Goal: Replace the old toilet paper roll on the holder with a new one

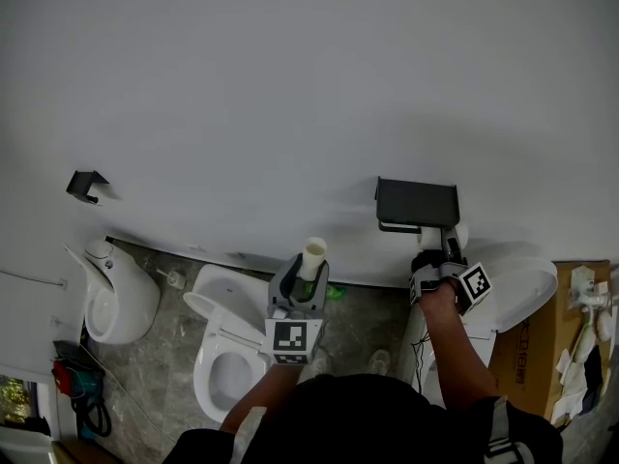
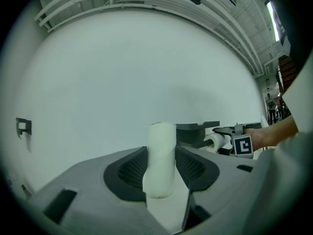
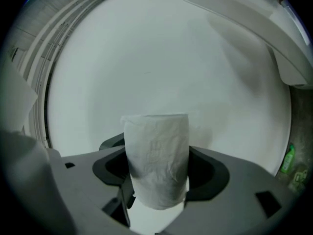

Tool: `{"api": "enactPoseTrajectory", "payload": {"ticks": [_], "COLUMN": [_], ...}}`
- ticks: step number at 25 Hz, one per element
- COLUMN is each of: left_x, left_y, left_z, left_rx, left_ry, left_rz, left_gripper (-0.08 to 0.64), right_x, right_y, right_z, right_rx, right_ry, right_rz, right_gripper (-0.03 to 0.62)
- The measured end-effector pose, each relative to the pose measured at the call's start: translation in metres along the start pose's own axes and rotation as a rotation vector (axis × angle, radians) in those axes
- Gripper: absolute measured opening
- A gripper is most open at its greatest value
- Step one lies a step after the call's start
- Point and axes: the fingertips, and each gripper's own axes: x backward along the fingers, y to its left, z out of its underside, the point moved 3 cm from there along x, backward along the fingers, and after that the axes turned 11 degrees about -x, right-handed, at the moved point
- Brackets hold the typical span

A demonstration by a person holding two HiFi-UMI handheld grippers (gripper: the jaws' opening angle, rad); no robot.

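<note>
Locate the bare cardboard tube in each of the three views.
Head view: lower centre, cardboard tube upright in the left claw.
Left gripper view: centre, gripped between the jaws.
Right gripper view: not in it; a paper roll fills the centre.
Shared landmark: the dark holder, in the head and left gripper views.

A plain white wall [image 1: 290,85] fills the upper half of your head view. On it, at about nine o'clock, you have a small black bracket [image 1: 85,186]. Near eight o'clock a white urinal [image 1: 116,303] hangs over the grey stone floor [image 1: 160,356]. A white toilet [image 1: 208,380] stands at seven o'clock. A green bottle [image 1: 335,292] sits on the floor near six o'clock, close to the wall. At four o'clock there is a white basin [image 1: 530,293], with a cardboard box [image 1: 530,351] just below it.
</note>
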Motion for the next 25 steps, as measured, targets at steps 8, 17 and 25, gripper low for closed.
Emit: {"api": "enactPoseTrajectory", "payload": {"ticks": [8, 17, 25], "left_x": [0.007, 0.003, 0.001], "left_y": [0.002, 0.0, 0.003], "left_z": [-0.003, -0.002, -0.006], "left_rx": [-0.014, -0.023, -0.033], "left_ry": [0.002, 0.005, 0.004], "left_rz": [0.003, 0.028, 0.036], "left_gripper": [0.176, 0.175, 0.176], "right_x": [-0.001, -0.007, -0.01], "right_y": [-0.006, -0.005, -0.013], "right_z": [0.03, 0.061, 0.076], "right_rx": [-0.027, -0.014, -0.029], "right_ry": [0.022, 0.062, 0.069], "right_rz": [-0.015, -0.021, -0.018], "right_gripper": [0.318, 0.318, 0.318]}}
